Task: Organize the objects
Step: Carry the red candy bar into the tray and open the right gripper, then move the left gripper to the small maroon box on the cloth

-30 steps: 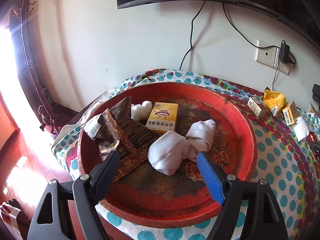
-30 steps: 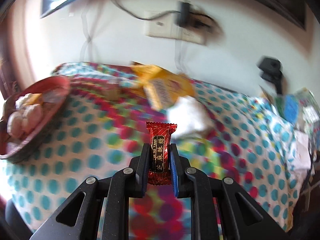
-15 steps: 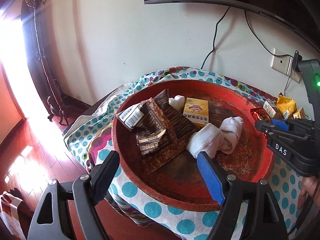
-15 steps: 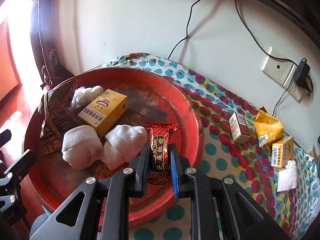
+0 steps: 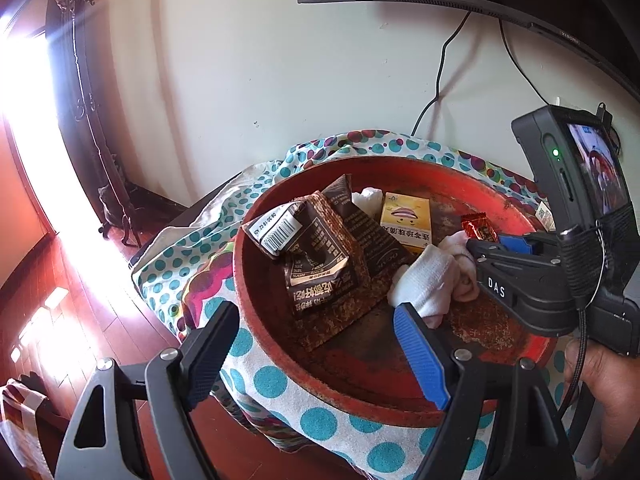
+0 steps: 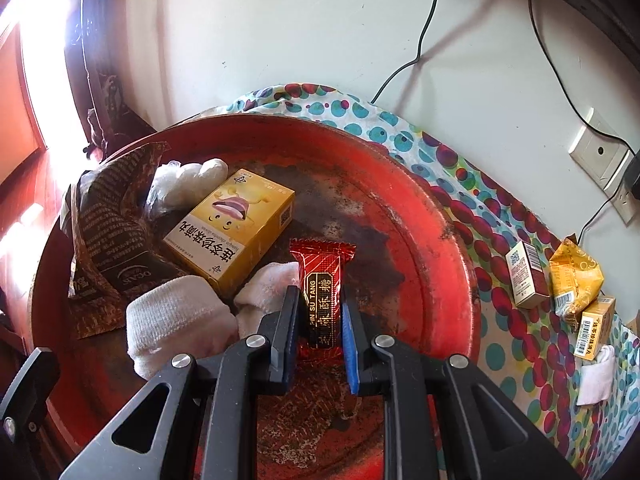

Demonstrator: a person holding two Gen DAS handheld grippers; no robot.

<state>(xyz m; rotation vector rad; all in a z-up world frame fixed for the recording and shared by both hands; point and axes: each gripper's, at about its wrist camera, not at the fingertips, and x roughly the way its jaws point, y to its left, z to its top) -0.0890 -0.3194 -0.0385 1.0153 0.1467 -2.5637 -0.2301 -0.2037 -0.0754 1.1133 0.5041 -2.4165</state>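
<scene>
At the tray's left edge a heap of dark brown snack packets (image 6: 108, 236) leans against the rim, with a clear plastic bag (image 6: 184, 184) tucked behind them toward the far edge. Beside these, nearer the middle of the round red tray (image 6: 432, 216), lies a yellow box (image 6: 236, 224) flat on its back. Two rolled white socks (image 6: 180, 316) sit just in front of it, toward the near edge.

The left gripper (image 5: 316, 344) hangs over the tray's near-left rim with its jaws spread wide and nothing between them.

The right gripper (image 6: 318, 344) is over the middle of the tray, clamped on a red candy packet (image 6: 322, 292) that stands upright between its fingers, just right of the socks. Whether the packet touches the tray floor, I cannot tell.

Right of the tray, on the spotted tablecloth (image 6: 500, 344) near the wall edge, are a small white-and-maroon box (image 6: 526, 276), a crumpled yellow packet (image 6: 574, 280), a small yellow box (image 6: 594, 328) and a white wad (image 6: 596, 376).
</scene>
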